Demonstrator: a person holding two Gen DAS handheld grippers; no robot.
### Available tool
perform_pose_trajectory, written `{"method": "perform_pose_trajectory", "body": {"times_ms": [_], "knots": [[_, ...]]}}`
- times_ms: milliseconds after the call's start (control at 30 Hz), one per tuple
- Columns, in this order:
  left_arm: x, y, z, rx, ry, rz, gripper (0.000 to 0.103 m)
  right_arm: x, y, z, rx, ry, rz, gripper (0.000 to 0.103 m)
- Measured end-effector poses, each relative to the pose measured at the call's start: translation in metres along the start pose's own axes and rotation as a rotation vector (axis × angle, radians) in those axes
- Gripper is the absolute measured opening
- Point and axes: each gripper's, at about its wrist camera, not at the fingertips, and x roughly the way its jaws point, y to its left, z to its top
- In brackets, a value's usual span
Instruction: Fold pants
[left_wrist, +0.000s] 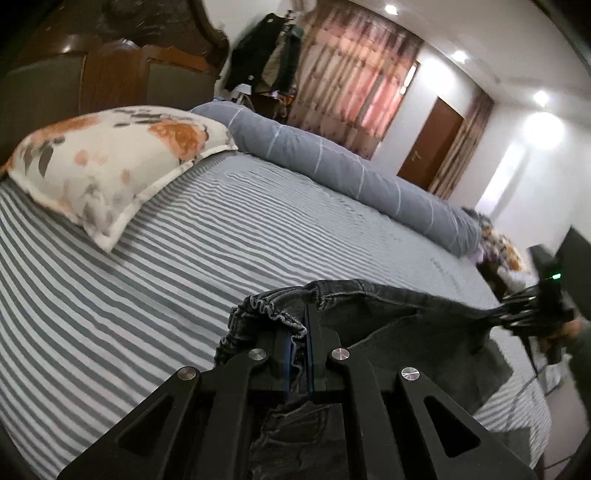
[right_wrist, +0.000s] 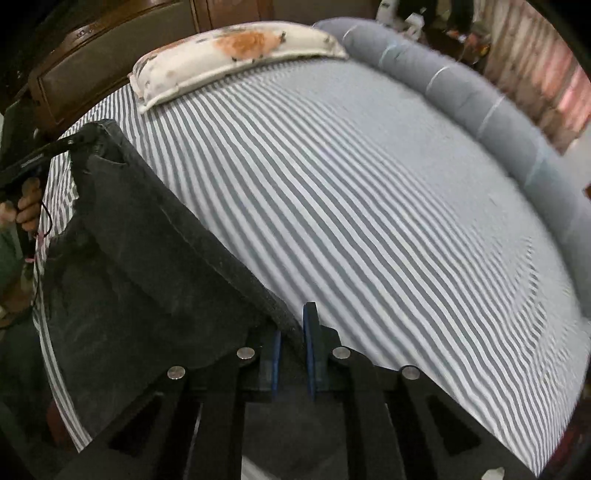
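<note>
pants (left_wrist: 399, 314) are hanging stretched between both grippers above the striped bed (left_wrist: 184, 258). left gripper (left_wrist: 300, 354) is clamping its fingers on the elastic waistband; right gripper (right_wrist: 293, 354) is clamping the other edge. lowering both evenly, with the cloth tight, should be laying it flat.

Recessed ceiling lights (left_wrist: 541, 98) glare at two o'clock in the left wrist view. Both views show fisheye bending, black corners and motion blur, strongest on the curtain (left_wrist: 354, 81).
</note>
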Motion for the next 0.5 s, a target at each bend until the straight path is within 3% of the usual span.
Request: {"method": "perform_pose_trajectory", "body": {"times_ms": [167,267,500], "knots": [[-0.033,-0.021,-0.014,0.100,0.033,0.032,0.006,-0.042,0.055,-0.041,0.024,-0.033,-0.112,0.009],[-0.056,-0.030,-0.030,0.123,0.062,0.033,0.007,-0.053,0.086,-0.078,0.082,-0.048,-0.130,0.008],[-0.092,-0.040,-0.085,0.162,0.199,0.065,0.013,-0.025,0.140,-0.158,0.208,0.011,-0.101,0.008]]}}
